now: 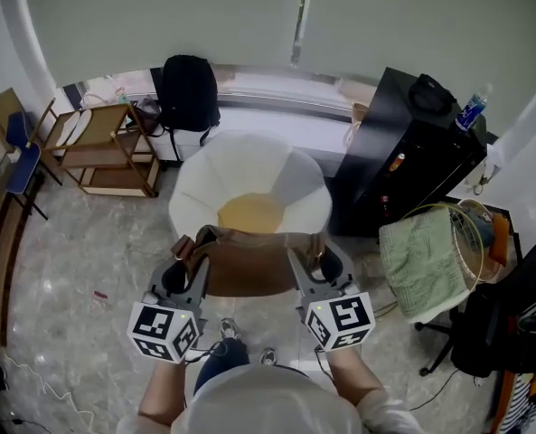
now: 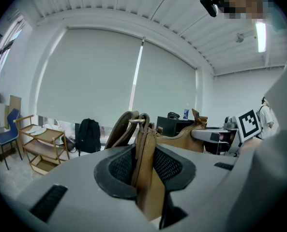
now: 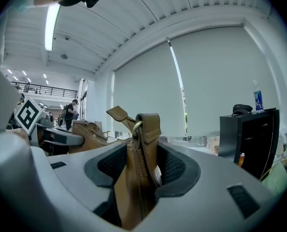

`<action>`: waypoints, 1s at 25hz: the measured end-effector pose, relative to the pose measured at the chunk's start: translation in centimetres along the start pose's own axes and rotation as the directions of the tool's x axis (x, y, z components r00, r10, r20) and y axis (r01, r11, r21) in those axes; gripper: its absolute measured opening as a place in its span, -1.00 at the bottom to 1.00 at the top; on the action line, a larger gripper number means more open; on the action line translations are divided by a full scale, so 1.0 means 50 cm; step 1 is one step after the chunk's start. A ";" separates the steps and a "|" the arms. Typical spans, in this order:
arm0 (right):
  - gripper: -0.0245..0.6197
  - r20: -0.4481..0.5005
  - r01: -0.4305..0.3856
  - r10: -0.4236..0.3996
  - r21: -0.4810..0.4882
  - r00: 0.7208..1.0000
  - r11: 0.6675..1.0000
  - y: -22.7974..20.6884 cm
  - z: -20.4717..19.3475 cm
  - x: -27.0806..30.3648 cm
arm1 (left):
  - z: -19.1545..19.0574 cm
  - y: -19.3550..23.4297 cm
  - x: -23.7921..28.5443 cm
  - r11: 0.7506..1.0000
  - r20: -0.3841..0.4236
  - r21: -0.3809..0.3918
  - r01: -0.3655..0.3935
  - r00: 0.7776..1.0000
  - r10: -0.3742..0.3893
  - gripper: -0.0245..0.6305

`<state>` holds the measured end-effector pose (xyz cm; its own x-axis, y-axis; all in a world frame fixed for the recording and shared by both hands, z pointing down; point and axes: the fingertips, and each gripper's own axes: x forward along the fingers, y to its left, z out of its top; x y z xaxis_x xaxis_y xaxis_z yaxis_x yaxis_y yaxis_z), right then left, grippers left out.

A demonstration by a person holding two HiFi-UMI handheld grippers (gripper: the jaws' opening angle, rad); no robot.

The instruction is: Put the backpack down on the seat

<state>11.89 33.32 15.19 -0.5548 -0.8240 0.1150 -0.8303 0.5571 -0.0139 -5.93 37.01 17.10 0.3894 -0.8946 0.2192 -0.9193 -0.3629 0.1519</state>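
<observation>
Brown leather backpack (image 1: 254, 262) at near rim of white round chair (image 1: 200, 183), yellow seat pad (image 1: 252, 213); left gripper (image 1: 188, 259), right gripper (image 1: 315, 260) each part-closed, jaws clamped on its side straps

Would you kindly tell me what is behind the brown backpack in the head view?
A white round chair with a yellow seat cushion; the backpack covers the chair's front edge.

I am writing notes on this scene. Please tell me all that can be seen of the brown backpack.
The backpack looks like tan-brown leather, with stitched straps on metal rings. It hangs level in the air between the left gripper and the right gripper, each shut on one end. It is close in front of the white chair; whether the two touch cannot be told.
</observation>
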 end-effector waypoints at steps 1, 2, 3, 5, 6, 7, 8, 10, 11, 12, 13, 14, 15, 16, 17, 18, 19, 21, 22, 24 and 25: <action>-0.27 0.002 0.008 -0.008 0.001 1.000 1.000 -0.002 0.004 0.012 | 0.007 0.010 0.010 1.000 0.000 0.004 0.008 1.000 -0.008 -0.57; -0.27 0.005 0.017 -0.017 0.002 1.000 1.000 -0.004 0.009 0.024 | 0.013 0.020 0.020 1.000 0.001 0.008 0.017 1.000 -0.017 -0.57; -0.27 0.009 0.028 -0.028 0.003 1.000 1.000 -0.006 0.013 0.037 | 0.020 0.031 0.030 1.000 0.002 0.012 0.027 1.000 -0.027 -0.57; -0.27 0.018 0.049 -0.049 0.004 0.999 0.999 -0.009 0.023 0.065 | 0.035 0.056 0.051 0.999 0.003 0.021 0.048 0.999 -0.048 -0.57; -0.27 0.022 0.059 -0.059 0.005 0.998 0.998 -0.008 0.027 0.081 | 0.042 0.070 0.060 0.998 0.004 0.025 0.057 0.998 -0.057 -0.57; -0.27 0.024 0.068 -0.068 0.007 0.997 0.998 -0.006 0.030 0.095 | 0.048 0.084 0.068 0.997 0.004 0.029 0.065 0.998 -0.065 -0.57; -0.27 0.026 0.076 -0.077 0.009 0.997 0.997 -0.002 0.032 0.109 | 0.052 0.099 0.074 0.997 0.005 0.032 0.072 0.997 -0.072 -0.57; -0.27 0.028 0.094 -0.095 0.013 0.995 0.995 0.008 0.035 0.133 | 0.060 0.126 0.082 0.996 0.004 0.038 0.086 0.996 -0.086 -0.57; -0.27 0.029 0.104 -0.105 0.016 0.994 0.994 0.013 0.036 0.144 | 0.062 0.138 0.085 0.995 0.003 0.042 0.093 0.996 -0.093 -0.57; -0.27 0.029 0.114 -0.114 0.020 0.993 0.993 0.016 0.036 0.155 | 0.065 0.149 0.089 0.994 0.001 0.044 0.100 0.995 -0.100 -0.57; -0.27 0.028 0.122 -0.122 0.022 0.992 0.992 0.018 0.036 0.164 | 0.066 0.158 0.093 0.993 -0.001 0.045 0.107 0.994 -0.107 -0.57; -0.27 0.025 0.127 -0.128 0.025 0.991 0.992 0.020 0.035 0.171 | 0.066 0.166 0.097 0.993 -0.003 0.043 0.114 0.993 -0.114 -0.57; -0.27 0.023 0.131 -0.131 0.026 0.991 0.991 0.021 0.034 0.178 | 0.065 0.174 0.101 0.992 -0.006 0.040 0.120 0.993 -0.120 -0.57; -0.27 0.022 0.133 -0.134 0.027 0.991 0.991 0.021 0.032 0.184 | 0.064 0.180 0.106 0.992 -0.007 0.037 0.124 0.992 -0.123 -0.57; -0.27 0.020 0.135 -0.136 0.028 0.991 0.990 0.020 0.030 0.189 | 0.063 0.186 0.112 0.991 -0.008 0.034 0.126 0.992 -0.126 -0.57; -0.27 0.017 0.136 -0.137 0.030 0.990 0.990 0.020 0.028 0.195 | 0.062 0.190 0.117 0.991 -0.009 0.033 0.128 0.992 -0.128 -0.57; -0.27 0.013 0.137 -0.137 0.033 0.990 0.990 0.018 0.026 0.200 | 0.061 0.194 0.121 0.991 -0.011 0.032 0.130 0.992 -0.129 -0.57; -0.27 0.007 0.136 -0.136 0.037 0.991 0.990 0.015 0.023 0.212 | 0.059 0.203 0.131 0.991 -0.014 0.026 0.130 0.991 -0.130 -0.57; -0.27 0.006 0.135 -0.136 0.038 0.991 0.990 0.012 0.023 0.219 | 0.059 0.207 0.137 0.991 -0.015 0.023 0.129 0.992 -0.129 -0.57; -0.27 0.007 0.132 -0.132 0.037 0.991 0.991 0.002 0.022 0.233 | 0.057 0.213 0.152 0.992 -0.017 0.015 0.126 0.992 -0.125 -0.57; -0.27 0.007 0.128 -0.128 0.038 0.992 0.991 -0.005 0.022 0.240 | 0.057 0.214 0.161 0.992 -0.018 0.012 0.123 0.992 -0.123 -0.57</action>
<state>5.38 23.19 15.47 -0.4440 -0.8894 0.1088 -0.8959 0.4427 -0.0365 -12.80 25.20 17.73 0.5005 -0.8383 0.2162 -0.8649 -0.4737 0.1659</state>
